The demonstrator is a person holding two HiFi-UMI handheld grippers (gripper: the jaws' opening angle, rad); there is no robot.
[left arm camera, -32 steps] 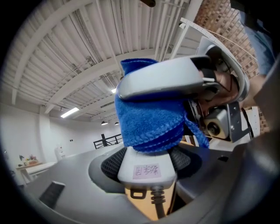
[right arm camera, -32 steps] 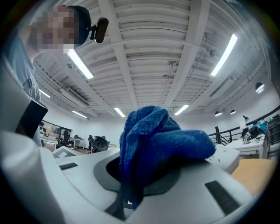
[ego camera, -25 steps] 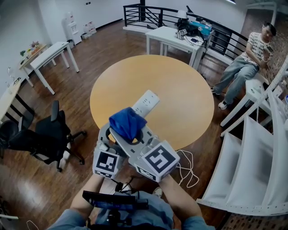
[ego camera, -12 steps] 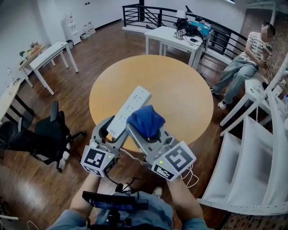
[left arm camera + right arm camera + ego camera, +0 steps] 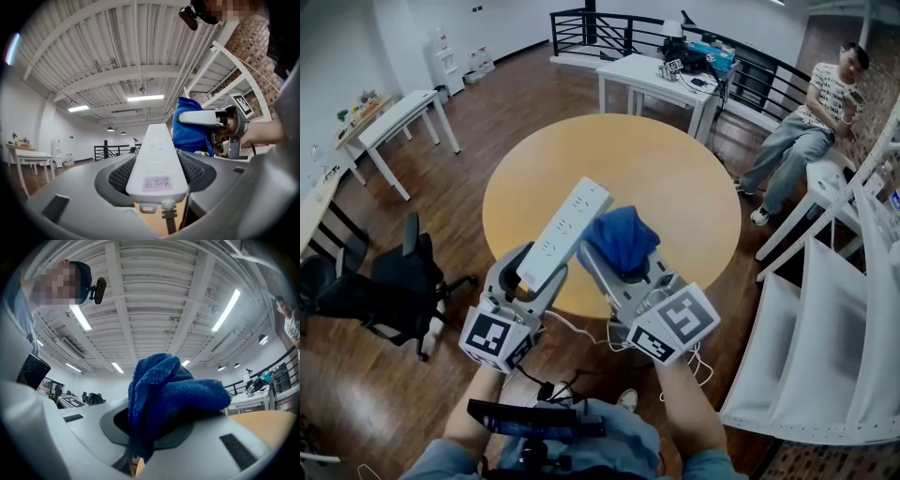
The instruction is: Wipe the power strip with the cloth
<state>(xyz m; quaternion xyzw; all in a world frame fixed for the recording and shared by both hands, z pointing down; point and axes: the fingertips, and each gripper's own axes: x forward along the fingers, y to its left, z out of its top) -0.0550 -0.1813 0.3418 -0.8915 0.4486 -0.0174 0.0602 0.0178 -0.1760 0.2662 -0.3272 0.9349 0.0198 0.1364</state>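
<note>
White power strip (image 5: 563,233) (image 5: 157,159), long and slim, clamped at its cord end between the left jaws, jutting far past their tips, tilted upward. Blue cloth (image 5: 622,239) (image 5: 165,392), bunched into a soft lump, pinched between the right jaws, just beside the strip's far half.

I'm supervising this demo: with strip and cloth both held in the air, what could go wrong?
The left gripper holds the power strip only near its cord end, so wiping pressure could lever it loose. The cloth sits bunched in the right gripper and might pull out. The dangling cord could snag.
</note>
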